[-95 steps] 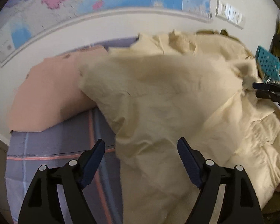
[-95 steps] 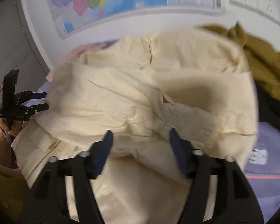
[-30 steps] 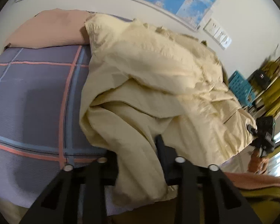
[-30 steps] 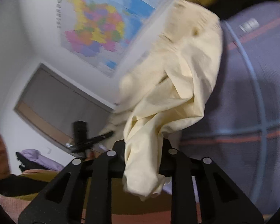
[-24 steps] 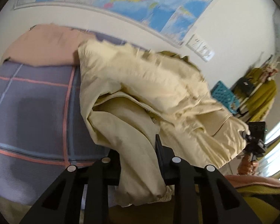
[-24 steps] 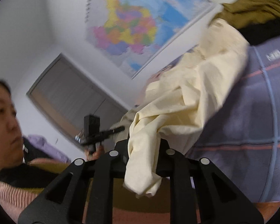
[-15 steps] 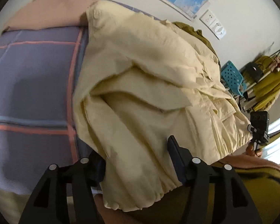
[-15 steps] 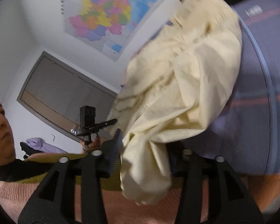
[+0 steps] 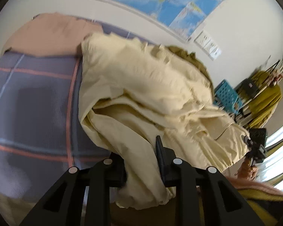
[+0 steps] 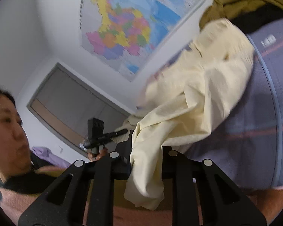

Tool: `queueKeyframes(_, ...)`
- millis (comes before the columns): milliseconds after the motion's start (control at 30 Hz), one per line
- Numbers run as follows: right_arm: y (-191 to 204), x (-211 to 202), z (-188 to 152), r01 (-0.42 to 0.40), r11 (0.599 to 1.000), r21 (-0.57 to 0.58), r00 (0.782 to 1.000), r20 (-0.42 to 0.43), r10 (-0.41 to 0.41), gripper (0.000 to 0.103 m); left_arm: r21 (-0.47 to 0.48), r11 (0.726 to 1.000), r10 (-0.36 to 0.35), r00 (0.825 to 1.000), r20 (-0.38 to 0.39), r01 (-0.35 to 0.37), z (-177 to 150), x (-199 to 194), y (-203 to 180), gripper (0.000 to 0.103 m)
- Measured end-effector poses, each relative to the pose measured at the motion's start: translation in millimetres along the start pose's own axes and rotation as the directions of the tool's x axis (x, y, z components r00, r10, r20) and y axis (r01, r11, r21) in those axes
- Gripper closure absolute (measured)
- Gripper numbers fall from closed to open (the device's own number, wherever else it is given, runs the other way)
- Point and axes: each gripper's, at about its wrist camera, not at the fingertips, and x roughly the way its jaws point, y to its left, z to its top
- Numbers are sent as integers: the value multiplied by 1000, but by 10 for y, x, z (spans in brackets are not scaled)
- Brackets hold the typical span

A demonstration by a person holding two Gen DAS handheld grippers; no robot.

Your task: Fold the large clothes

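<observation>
A large cream-yellow jacket [image 9: 141, 86] lies crumpled on the purple plaid bed cover [image 9: 37, 94]. My left gripper [image 9: 141, 150] is shut on a bunch of the jacket's near edge, cloth hanging out below the jaws. My right gripper [image 10: 147, 146] is shut on another part of the jacket [image 10: 198, 94], lifted off the bed cover [image 10: 264, 113]. The right gripper shows in the left wrist view [image 9: 254, 146] at the jacket's far hem. The left gripper shows in the right wrist view [image 10: 103, 135].
A pink garment [image 9: 47, 35] lies at the bed's far left. An olive garment [image 10: 245, 1] lies by the wall under a map [image 10: 126, 28]. A blue crate [image 9: 226, 96] and a clothes rack [image 9: 264, 94] stand to the right. The person [image 10: 5, 120] is close on the left.
Both grippers closed from open onto the jacket's edges, loosened briefly half a second ago, and are shut again. The jacket has been pulled toward the near edge and lifted.
</observation>
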Motion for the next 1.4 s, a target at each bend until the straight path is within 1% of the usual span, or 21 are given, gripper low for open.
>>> queueKeyframes(100,46,8,200,-22,1000,-4,999,50,22,86,-8,1000,-14,999,31,14,162,-105,21,79)
queueKeyframes(233,54,-23,435,-33,999,3,994,102,33,86,-6,1000,-13,998,60,13,366,-197,18,79)
queueKeyframes(400,59,1,638,-15,1000,9,991,132,14,86,15,1000,-3,998,65,2,590,-197,-94,79)
queueKeyframes(567,60,52,840,-19,1000,7,988,153,18,86,40,999,22,998,61,-25,752,-182,-153,79)
queueKeyframes(667,50,60,968,-21,1000,8,984,175,19,86,43,998,41,996,74,-44,850,-196,-163,79)
queueKeyframes(1067,-45,247,1514,26,999,20,984,177,-29,86,74,992,99,992,78,-104,1393,-127,-229,80)
queueKeyframes(1400,-288,409,1931,79,994,77,979,183,-92,86,97,983,154,986,58,-159,1887,62,-247,80)
